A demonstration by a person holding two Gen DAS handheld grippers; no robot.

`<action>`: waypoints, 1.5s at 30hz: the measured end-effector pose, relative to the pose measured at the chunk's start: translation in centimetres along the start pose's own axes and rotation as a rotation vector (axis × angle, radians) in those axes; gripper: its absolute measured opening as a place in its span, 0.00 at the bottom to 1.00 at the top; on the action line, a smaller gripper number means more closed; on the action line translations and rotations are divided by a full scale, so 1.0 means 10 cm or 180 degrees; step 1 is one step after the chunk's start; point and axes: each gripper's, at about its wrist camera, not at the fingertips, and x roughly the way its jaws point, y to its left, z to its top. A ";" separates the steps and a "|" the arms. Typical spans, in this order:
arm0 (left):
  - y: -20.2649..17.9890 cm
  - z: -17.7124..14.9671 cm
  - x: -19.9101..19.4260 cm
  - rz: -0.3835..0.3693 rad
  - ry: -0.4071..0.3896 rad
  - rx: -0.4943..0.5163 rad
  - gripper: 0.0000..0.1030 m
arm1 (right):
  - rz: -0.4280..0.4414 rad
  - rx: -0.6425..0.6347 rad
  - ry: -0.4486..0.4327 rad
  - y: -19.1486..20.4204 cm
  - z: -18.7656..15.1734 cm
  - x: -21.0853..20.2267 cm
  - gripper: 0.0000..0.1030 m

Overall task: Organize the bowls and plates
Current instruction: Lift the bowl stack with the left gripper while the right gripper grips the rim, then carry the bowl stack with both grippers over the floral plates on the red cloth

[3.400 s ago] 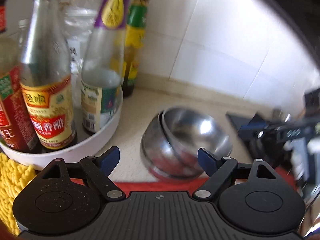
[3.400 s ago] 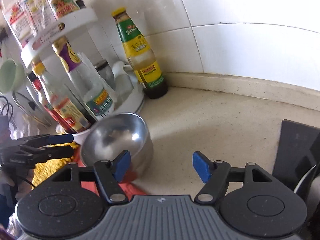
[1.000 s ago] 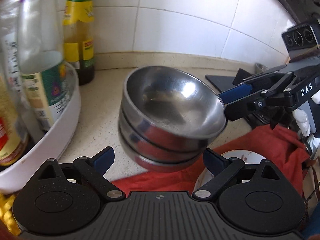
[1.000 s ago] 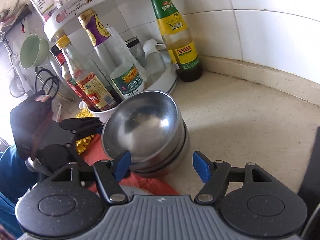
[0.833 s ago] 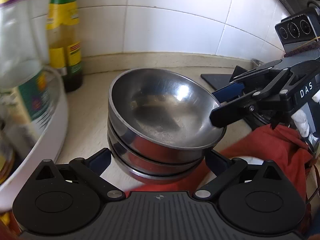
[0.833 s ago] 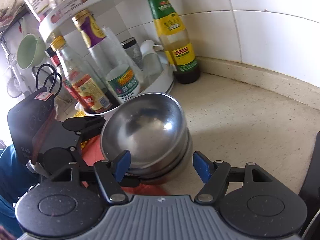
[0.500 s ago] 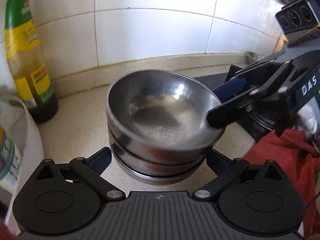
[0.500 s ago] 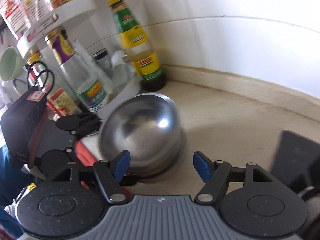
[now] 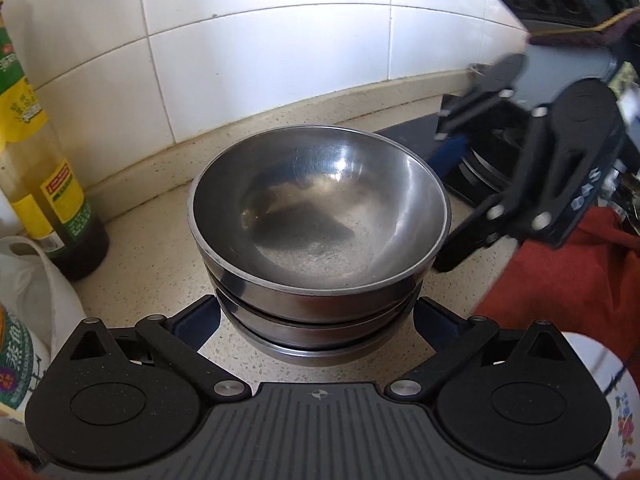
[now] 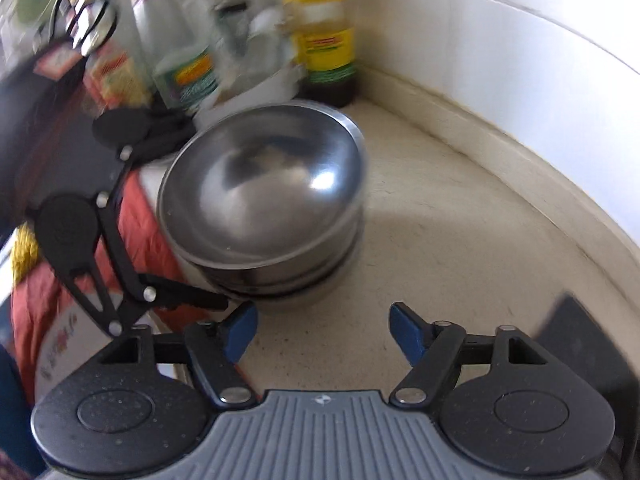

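A stack of steel bowls [image 9: 318, 220] sits on the beige counter near the tiled wall; it also shows in the right wrist view [image 10: 264, 200]. My left gripper [image 9: 318, 320] is open, its blue-padded fingers on either side of the stack's base. My right gripper [image 10: 322, 328] is open and empty, a little in front of and to the right of the stack. In the left wrist view the right gripper's body [image 9: 532, 184] sits right of the bowls, apart from the rim. A white flowered plate [image 9: 608, 404] shows at the lower right.
A green-labelled sauce bottle [image 9: 36, 176] stands left of the bowls by the wall. A white turntable rack [image 10: 256, 88] with several bottles is behind the stack. A red cloth [image 9: 572, 280] lies at the right. A black stove edge [image 9: 480, 176] is at the far right.
The bowl stack has been slid along the counter away from the bottle rack toward the wall. The right gripper has drawn back from the bowl rim and is blurred with motion.
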 end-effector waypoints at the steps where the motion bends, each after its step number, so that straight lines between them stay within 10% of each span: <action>1: 0.01 0.00 0.00 -0.0013 -0.0001 0.0028 1.00 | 0.0028 -0.0112 0.0049 0.01 0.04 0.04 0.70; 16: 0.18 0.06 0.22 -0.0024 0.0074 0.0287 1.00 | 0.0354 -0.0899 0.0248 -0.23 0.34 0.24 0.77; 29: 0.12 -0.02 0.37 -0.0085 0.0167 0.0145 1.00 | 0.1329 0.0738 -0.0409 -0.95 0.34 -0.18 0.85; 37: 0.12 0.04 0.49 0.0006 0.0078 0.0042 1.00 | 0.1158 0.1316 0.0049 -0.89 0.49 0.55 0.82; 45: 0.01 0.07 0.54 0.0173 0.0108 -0.0115 1.00 | 0.1143 0.1655 -0.0119 -0.78 0.45 0.55 0.86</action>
